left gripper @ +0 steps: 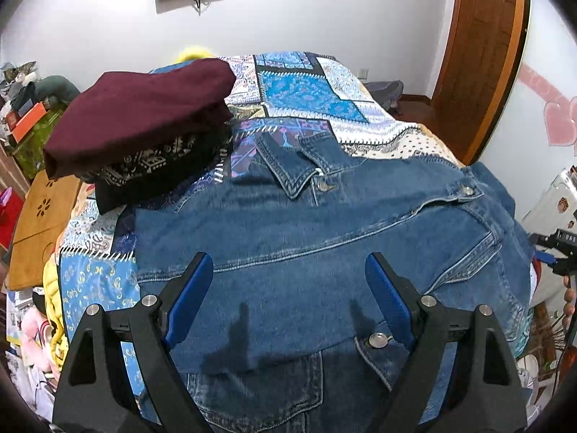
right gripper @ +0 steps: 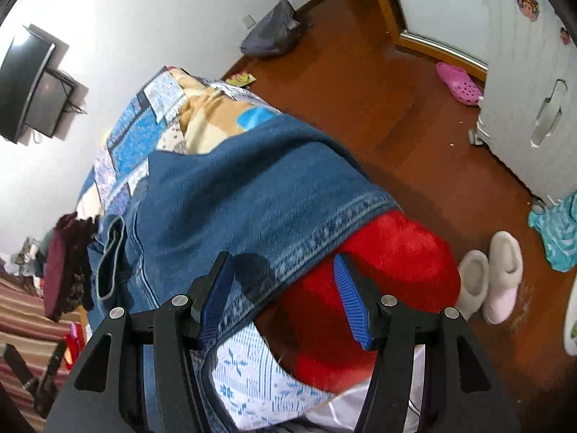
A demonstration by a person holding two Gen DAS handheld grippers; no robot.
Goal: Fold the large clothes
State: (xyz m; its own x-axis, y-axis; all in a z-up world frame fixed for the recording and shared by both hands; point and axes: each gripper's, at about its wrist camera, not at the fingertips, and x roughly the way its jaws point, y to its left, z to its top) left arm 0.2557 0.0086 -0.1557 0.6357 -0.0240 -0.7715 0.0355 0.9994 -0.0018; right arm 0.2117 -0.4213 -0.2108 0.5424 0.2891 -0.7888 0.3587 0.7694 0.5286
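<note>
A blue denim jacket (left gripper: 324, 245) lies spread on the bed, collar (left gripper: 288, 169) toward the far end, one sleeve folded across its front. My left gripper (left gripper: 288, 263) hovers open and empty just above the jacket's middle. In the right wrist view the jacket (right gripper: 230, 195) drapes over the bed's right edge. My right gripper (right gripper: 283, 263) is open, with the jacket's stitched hem (right gripper: 324, 238) between its fingers, a little above a red fleece item (right gripper: 378, 288).
A stack of folded clothes, maroon on top (left gripper: 140, 108), sits on the patchwork bedspread (left gripper: 306, 86) at the left. Slippers (right gripper: 490, 278), a pink clog (right gripper: 458, 83) and a white suitcase (right gripper: 533, 90) stand on the wooden floor to the right.
</note>
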